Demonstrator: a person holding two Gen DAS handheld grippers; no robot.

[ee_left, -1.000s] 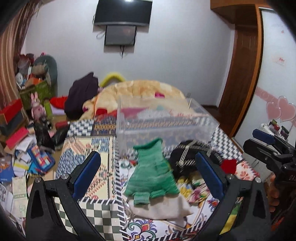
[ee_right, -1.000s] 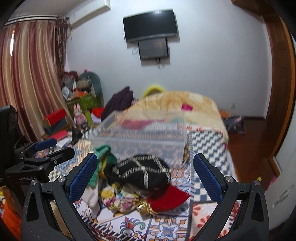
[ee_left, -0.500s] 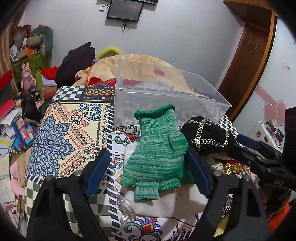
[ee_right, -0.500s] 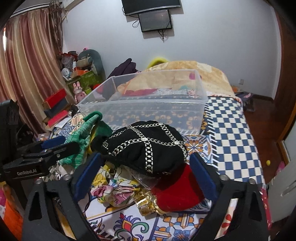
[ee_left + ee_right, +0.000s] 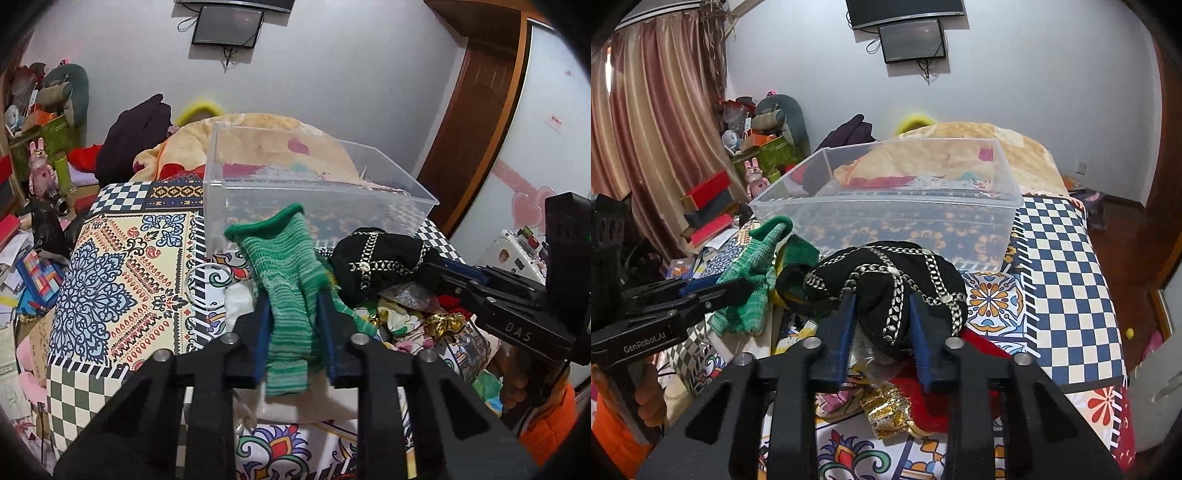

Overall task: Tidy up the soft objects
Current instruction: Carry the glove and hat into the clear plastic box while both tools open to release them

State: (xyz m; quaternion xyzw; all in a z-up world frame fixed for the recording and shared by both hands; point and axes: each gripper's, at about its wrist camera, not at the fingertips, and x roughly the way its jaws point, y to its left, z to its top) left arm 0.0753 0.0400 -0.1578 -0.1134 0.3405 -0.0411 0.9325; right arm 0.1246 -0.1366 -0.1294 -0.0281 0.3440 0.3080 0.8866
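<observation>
My left gripper (image 5: 293,306) is shut on a green knitted glove (image 5: 286,273), pinching its middle above the patterned cloth. The glove also shows in the right wrist view (image 5: 753,273), held by the left gripper (image 5: 733,286). My right gripper (image 5: 881,306) is shut on a black hat with silver chains (image 5: 886,280); the hat appears in the left wrist view (image 5: 376,258) with the right gripper (image 5: 441,269) at it. A clear plastic bin (image 5: 317,199) stands just behind both items, also in the right wrist view (image 5: 886,206).
Under the hat lie a red cloth (image 5: 975,354), a gold item (image 5: 890,410) and floral fabric (image 5: 798,332). A white cloth (image 5: 295,406) lies under the glove. A beige blanket (image 5: 960,136) is behind the bin. Boxes and toys (image 5: 709,206) crowd the left.
Both grippers moved forward and closed: the left one onto the green glove, the right one onto the black hat. Earlier both were open.
</observation>
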